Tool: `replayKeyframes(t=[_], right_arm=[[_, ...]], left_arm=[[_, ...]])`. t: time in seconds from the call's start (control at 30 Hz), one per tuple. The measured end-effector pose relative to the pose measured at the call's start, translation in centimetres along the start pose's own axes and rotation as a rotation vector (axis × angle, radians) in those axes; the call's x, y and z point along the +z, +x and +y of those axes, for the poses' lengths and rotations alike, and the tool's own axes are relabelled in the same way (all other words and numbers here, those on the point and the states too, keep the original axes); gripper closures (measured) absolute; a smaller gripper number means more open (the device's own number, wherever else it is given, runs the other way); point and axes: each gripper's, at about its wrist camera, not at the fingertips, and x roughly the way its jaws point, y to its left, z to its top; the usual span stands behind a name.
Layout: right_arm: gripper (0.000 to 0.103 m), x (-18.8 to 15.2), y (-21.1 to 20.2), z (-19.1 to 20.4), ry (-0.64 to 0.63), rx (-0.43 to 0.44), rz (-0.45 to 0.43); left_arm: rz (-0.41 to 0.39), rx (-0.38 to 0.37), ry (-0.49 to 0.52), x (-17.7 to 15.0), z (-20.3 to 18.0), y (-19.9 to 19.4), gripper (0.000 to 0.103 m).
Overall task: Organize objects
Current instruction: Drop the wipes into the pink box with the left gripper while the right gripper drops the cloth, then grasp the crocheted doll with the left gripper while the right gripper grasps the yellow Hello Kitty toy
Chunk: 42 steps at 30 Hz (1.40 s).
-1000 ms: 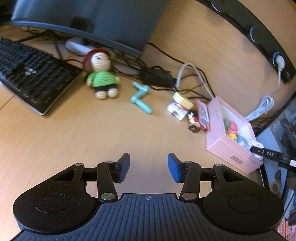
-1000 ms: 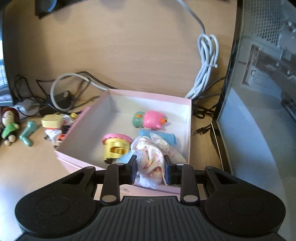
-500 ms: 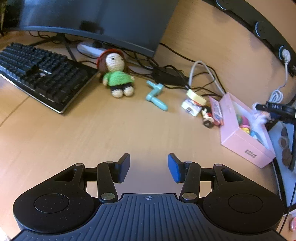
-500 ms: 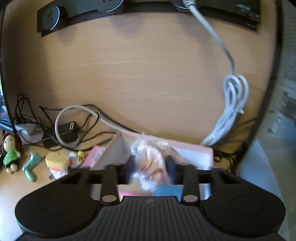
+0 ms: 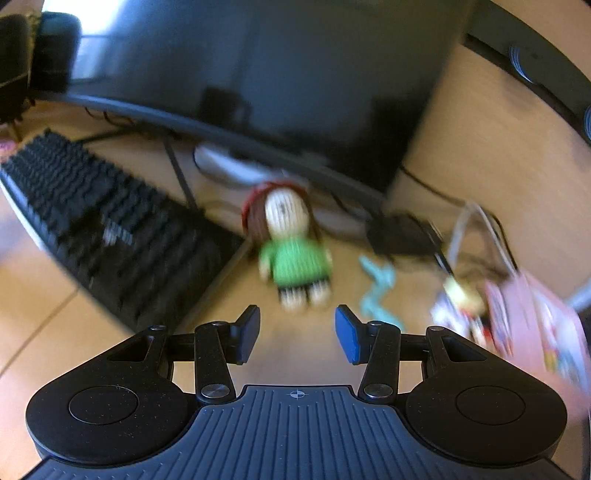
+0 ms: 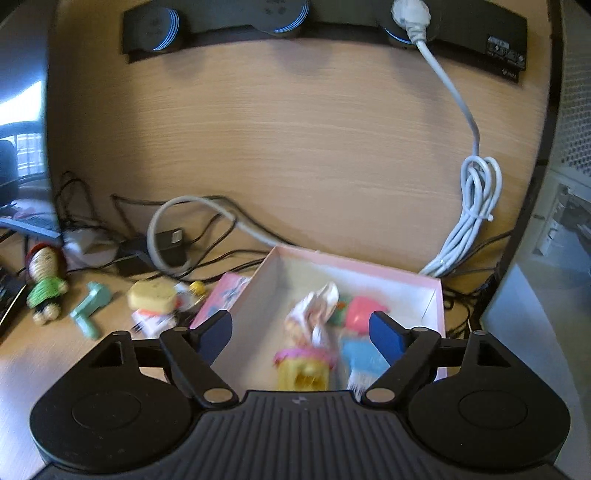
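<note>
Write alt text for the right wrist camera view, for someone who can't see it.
The right hand-held gripper is open above a pink box holding a crumpled wrapper and small toys. To the left on the wooden desk lie a crocheted doll, a teal toy and cables.

A light wooden desk (image 5: 92,332) meets a matching wood-grain back panel (image 6: 295,147). A black socket strip (image 6: 332,22) runs along the panel's top. A dark monitor (image 5: 258,74) stands over a black keyboard (image 5: 110,229). Daylight enters from the far left.
</note>
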Motion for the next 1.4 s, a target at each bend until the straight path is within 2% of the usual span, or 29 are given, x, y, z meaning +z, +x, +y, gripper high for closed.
replayKeyframes(t=[0.1, 0.2, 0.37, 0.43, 0.5, 0.63, 0.67, 0.73, 0.8, 1.0, 1.07, 1.23, 1.4], right_arm=[[0.018, -1.4, -2.1, 0.9, -0.019, 0.01, 0.005], [0.018, -3.2, -3.8, 2.0, -0.032, 0.02, 0.02], [0.016, -5.8, -6.8, 3.7, -0.087, -0.014, 0.028], [0.012, -6.5, -7.6, 4.0, -0.098, -0.026, 0.031], [0.008, -7.2, -8.3, 4.2, -0.097, -0.039, 0.04], [0.007, -8.4, -8.4, 4.4, -0.09, -0.063, 0.073], [0.007, -8.6, -8.5, 4.5, -0.089, -0.074, 0.08], [0.007, -9.0, -8.6, 4.6, -0.084, -0.084, 0.088], [0.007, -9.3, -9.1, 4.7, -0.087, -0.089, 0.09], [0.007, -9.9, -9.9, 4.8, -0.126, -0.102, 0.08], [0.007, -10.0, -9.9, 4.6, -0.119, -0.093, 0.081], [0.007, -10.0, -9.2, 4.7, -0.112, -0.053, 0.085], [0.007, -9.0, -8.2, 6.0, -0.135, 0.014, 0.063]], left_arm=[[-0.02, 0.03, 0.028, 2.2, -1.3, 3.0, 0.053], [-0.016, 0.102, 0.093, 3.6, -2.6, 6.4, 0.054], [0.014, 0.202, 0.12, 4.9, -3.0, 10.7, 0.054], [0.008, 0.208, 0.134, 5.2, -3.2, 11.8, 0.053], [0.008, 0.22, 0.145, 5.4, -3.3, 12.5, 0.047], [0.001, 0.247, 0.198, 5.2, -3.7, 14.0, 0.035], [0.011, 0.267, 0.21, 5.1, -3.7, 14.5, 0.035], [0.052, 0.285, 0.198, 4.8, -3.2, 15.5, 0.043], [0.041, 0.296, 0.202, 4.7, -3.2, 15.4, 0.047], [0.063, 0.224, 0.178, 4.1, -3.6, 13.4, 0.052], [0.084, 0.171, 0.186, 3.1, -4.2, 12.3, 0.052], [0.146, 0.014, 0.248, -1.8, -5.8, 6.8, 0.052], [0.212, -0.09, 0.296, -6.3, -5.2, 1.2, 0.052]])
